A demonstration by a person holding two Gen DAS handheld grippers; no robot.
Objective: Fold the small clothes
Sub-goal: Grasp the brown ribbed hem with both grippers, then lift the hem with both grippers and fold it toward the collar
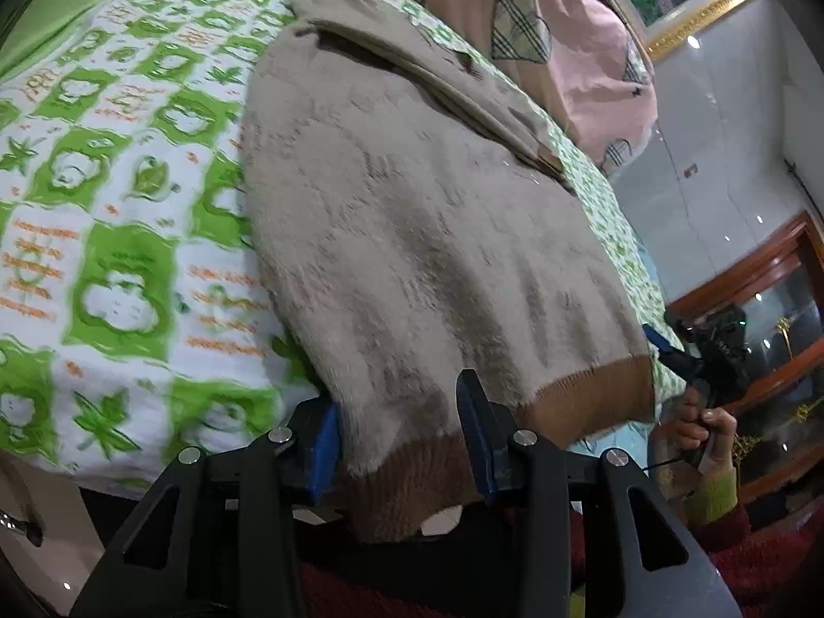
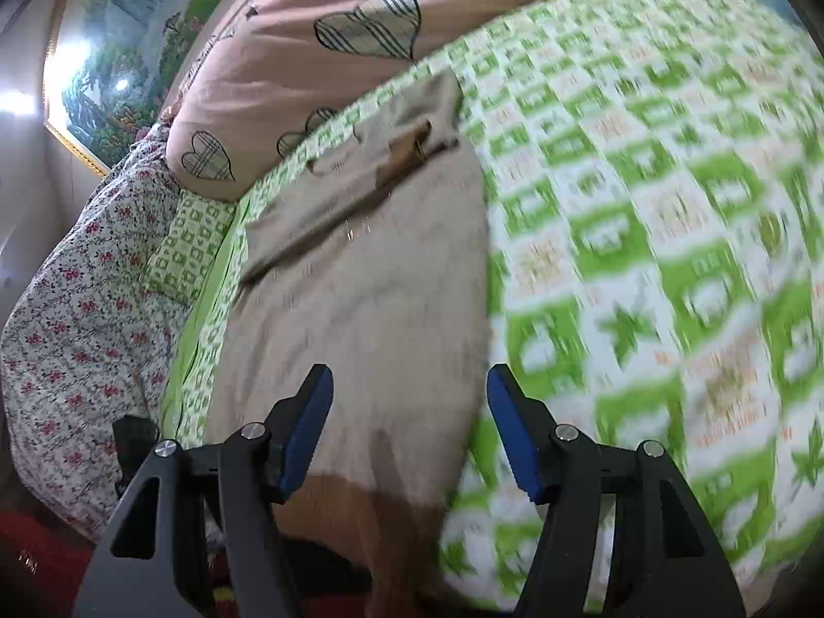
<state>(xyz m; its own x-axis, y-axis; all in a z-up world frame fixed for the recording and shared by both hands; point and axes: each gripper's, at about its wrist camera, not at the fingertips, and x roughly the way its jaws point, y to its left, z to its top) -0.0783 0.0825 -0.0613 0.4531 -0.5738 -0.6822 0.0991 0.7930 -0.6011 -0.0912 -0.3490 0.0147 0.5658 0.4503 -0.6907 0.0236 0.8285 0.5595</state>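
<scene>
A fuzzy beige sweater [image 1: 412, 232] [image 2: 360, 283] lies flat on the green and white bedsheet [image 1: 129, 206], a sleeve [image 1: 412, 67] folded across its far end. Its brown ribbed hem [image 1: 582, 391] [image 2: 360, 504] hangs over the near bed edge. My left gripper [image 1: 399, 438] straddles the hem's left corner. One pad [image 1: 322, 448] is at the sweater's side edge, the other finger lies on top of the cloth, and the fabric between them is flat, not pinched. My right gripper [image 2: 409, 427] stands open above the hem's other corner, holding nothing. The left wrist view shows it [image 1: 664, 347] past that corner.
A pink quilt with plaid hearts [image 1: 566, 26] [image 2: 335, 51] is piled at the sweater's far end. Floral bedding [image 2: 77, 335] lies beside the bed. A framed painting [image 2: 129, 51] hangs on the wall, and a wood and glass cabinet [image 1: 772, 319] stands beyond the bed. A hand [image 1: 705, 432] grips the right tool.
</scene>
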